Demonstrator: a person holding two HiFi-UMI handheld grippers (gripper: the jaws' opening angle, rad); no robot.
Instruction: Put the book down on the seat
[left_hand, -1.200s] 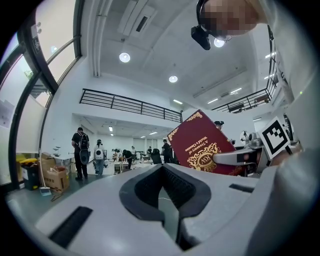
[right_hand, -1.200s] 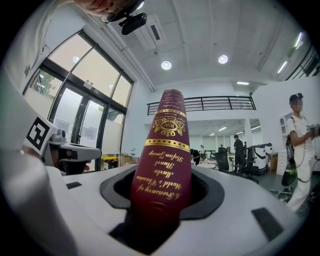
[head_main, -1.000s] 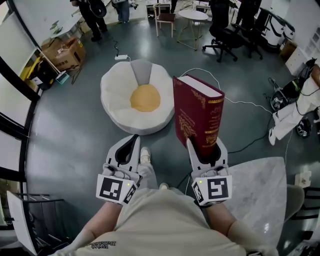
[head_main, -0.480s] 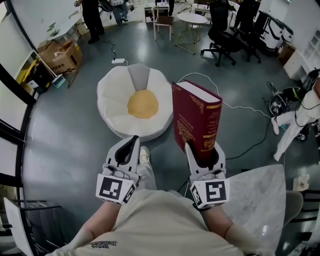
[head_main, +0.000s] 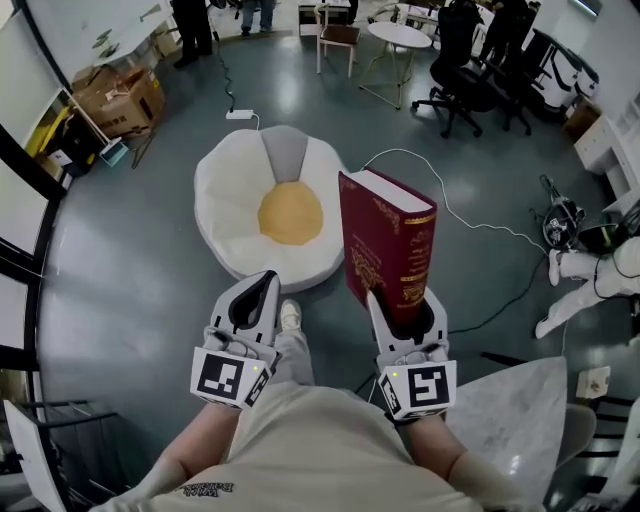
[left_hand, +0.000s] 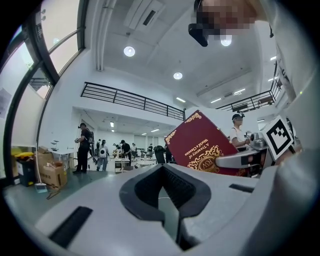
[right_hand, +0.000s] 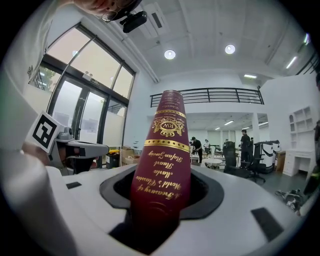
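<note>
Pinching the book (head_main: 386, 240) upright in your right gripper (head_main: 405, 302), you hold it in the air short of the seat (head_main: 230, 200), not yet set down, while your left gripper (head_main: 262, 282) hovers with its jaws pressed together, empty.

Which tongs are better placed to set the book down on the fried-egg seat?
Right. The right tongs clamp the red book upright, with the fried-egg seat on the floor just ahead. The left tongs are shut and empty.
</note>
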